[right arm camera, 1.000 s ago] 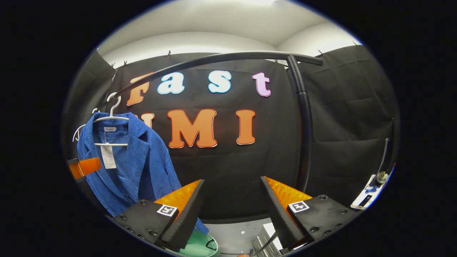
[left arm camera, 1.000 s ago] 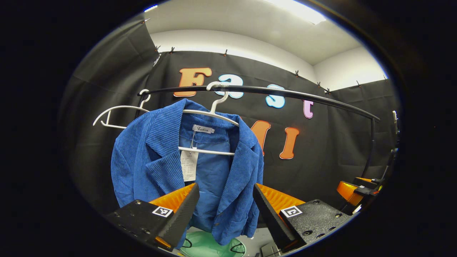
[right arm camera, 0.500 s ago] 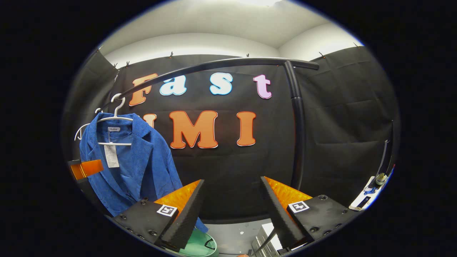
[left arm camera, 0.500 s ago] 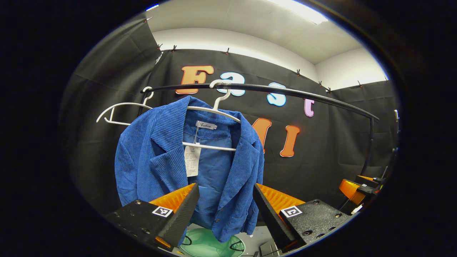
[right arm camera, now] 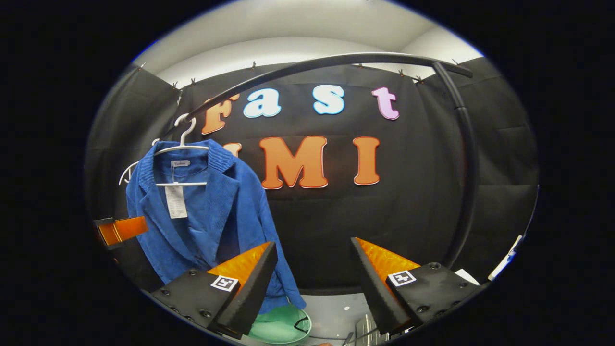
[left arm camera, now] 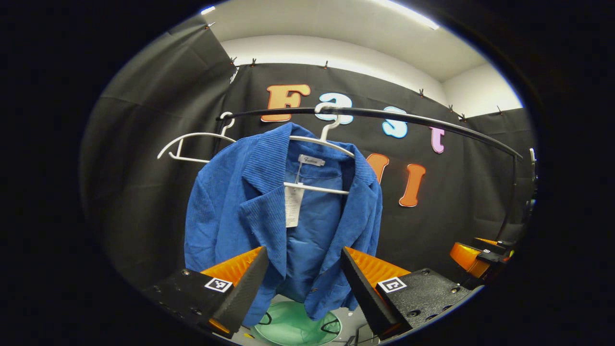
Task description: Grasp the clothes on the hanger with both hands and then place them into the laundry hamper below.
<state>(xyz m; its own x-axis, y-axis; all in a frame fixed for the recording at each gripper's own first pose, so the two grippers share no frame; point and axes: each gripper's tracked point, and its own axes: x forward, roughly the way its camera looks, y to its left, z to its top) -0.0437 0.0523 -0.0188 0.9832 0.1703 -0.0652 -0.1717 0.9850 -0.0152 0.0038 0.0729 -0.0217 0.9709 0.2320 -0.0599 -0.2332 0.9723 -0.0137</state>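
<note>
Blue corduroy jacket on white plastic hanger, above round green laundry hamper — now more centred and nearer than a second ago. Left gripper and right gripper both wide open, empty; approach continuing, grasp not yet made.

In the left gripper view, the jacket hangs on a hanger from the rail, at 12 o'clock from the left gripper. An empty hanger hangs on the rail at 10 o'clock of the jacket. The laundry hamper stands below the jacket. The right gripper is at 3 o'clock.
</note>
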